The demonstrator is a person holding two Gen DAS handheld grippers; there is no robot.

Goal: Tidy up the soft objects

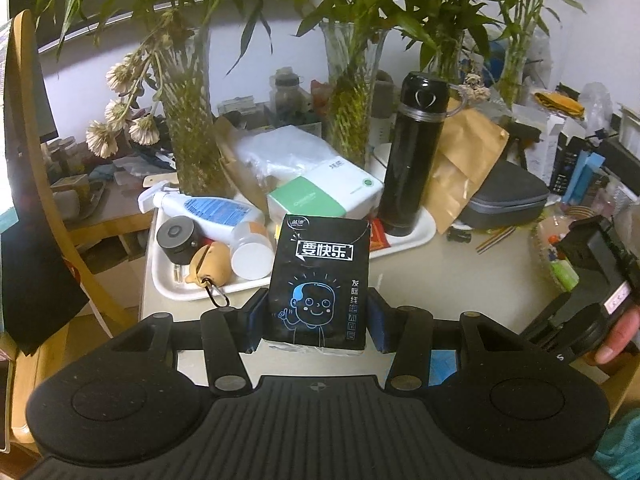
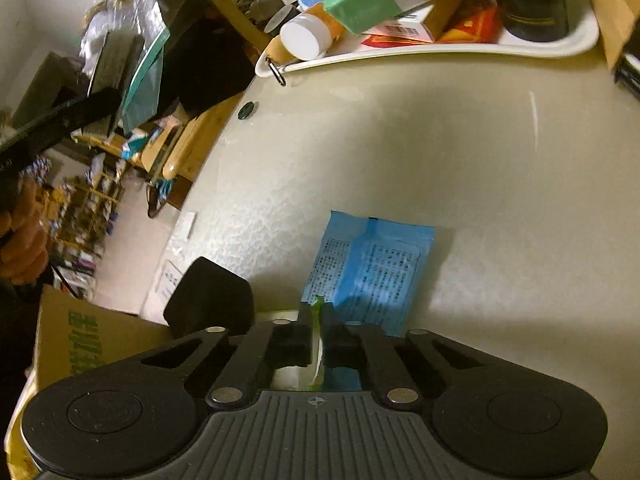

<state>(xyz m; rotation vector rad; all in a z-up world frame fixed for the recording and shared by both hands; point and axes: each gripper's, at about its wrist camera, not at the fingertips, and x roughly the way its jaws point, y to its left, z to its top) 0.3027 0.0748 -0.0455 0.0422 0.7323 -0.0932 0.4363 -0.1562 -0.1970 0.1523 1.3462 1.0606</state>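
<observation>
I see the left gripper (image 1: 318, 308) clamped on the black tissue pack (image 1: 319, 280), upright between its fingers above the table (image 1: 460, 276); right gripper (image 2: 317, 338) pinches a thin green-white packet (image 2: 317, 344); blue packet (image 2: 370, 270) lies just ahead.

The right gripper (image 2: 316, 336) pinches a thin green-and-white packet (image 2: 317, 354) edge-on above the pale table (image 2: 440, 152). A blue packet (image 2: 370, 270) lies flat just ahead; a white tray (image 2: 460, 49) sits at the far edge.
</observation>
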